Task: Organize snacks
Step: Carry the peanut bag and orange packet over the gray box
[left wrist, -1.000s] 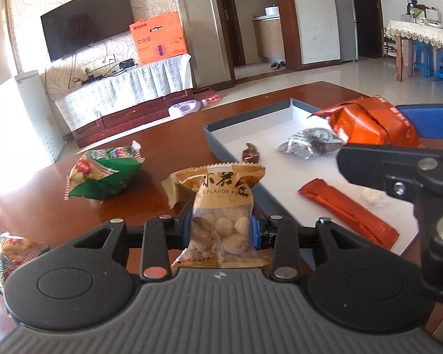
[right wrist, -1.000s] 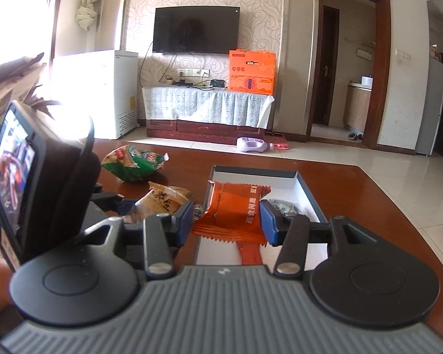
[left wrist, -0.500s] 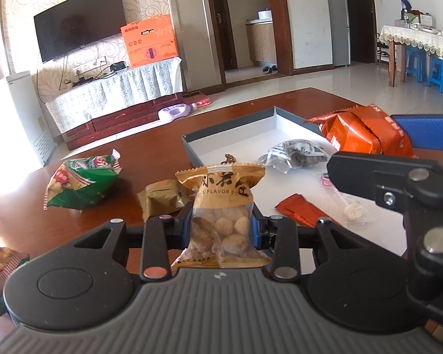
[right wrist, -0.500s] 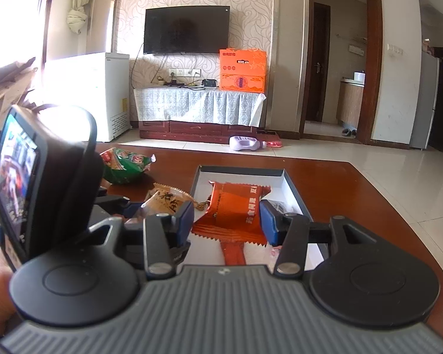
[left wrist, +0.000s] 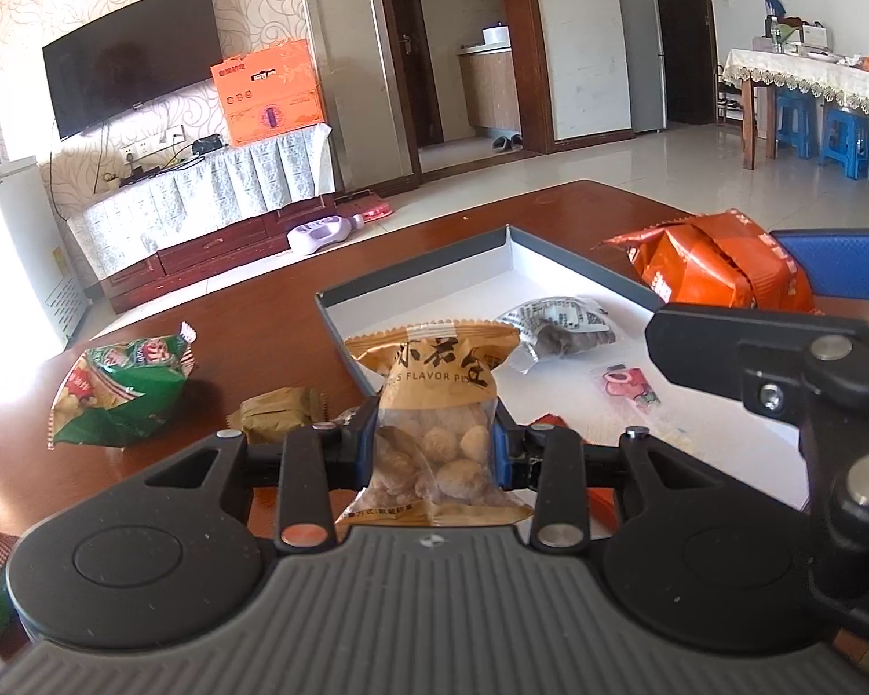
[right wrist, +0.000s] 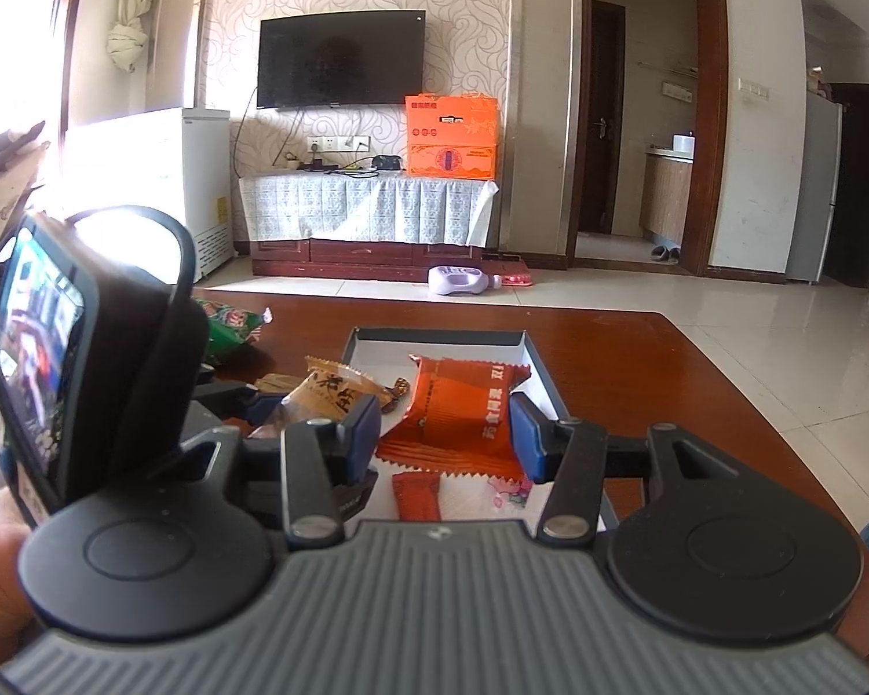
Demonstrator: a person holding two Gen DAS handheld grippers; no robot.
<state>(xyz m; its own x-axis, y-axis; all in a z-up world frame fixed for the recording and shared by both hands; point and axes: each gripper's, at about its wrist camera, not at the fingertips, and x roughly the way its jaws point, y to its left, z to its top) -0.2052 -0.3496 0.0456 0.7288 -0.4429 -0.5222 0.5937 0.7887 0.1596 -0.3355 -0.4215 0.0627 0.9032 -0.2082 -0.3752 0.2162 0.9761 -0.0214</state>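
Mid-carry: my left gripper (left wrist: 434, 452) clamps nut bag (left wrist: 431, 405), right gripper (right wrist: 443, 428) pinches orange pack (right wrist: 463, 411). Next: lower both into box (left wrist: 550, 278), let go.

Tan nut packet (left wrist: 434, 434): upright between the left gripper's (left wrist: 434, 443) fingers, pinched at its clear lower half, round nuts visible, printed header standing above the fingertips.

Orange packet (right wrist: 463, 414): crinkle-edged, held tilted between the right gripper's (right wrist: 445, 427) fingers, white lettering facing the camera.

Shallow box (left wrist: 411, 284), dark rim and white floor: directly ahead of both tools. Inside it: 1 grey-silver packet (left wrist: 562, 330), 1 small pink-printed clear wrapper (left wrist: 625, 385), 1 flat red-orange stick packet (right wrist: 416, 495) below the right tool's fingers.

Left of the left tool, on the table: 1 green bag (left wrist: 121, 391) and 1 olive-brown packet (left wrist: 278, 414), both lying flat.
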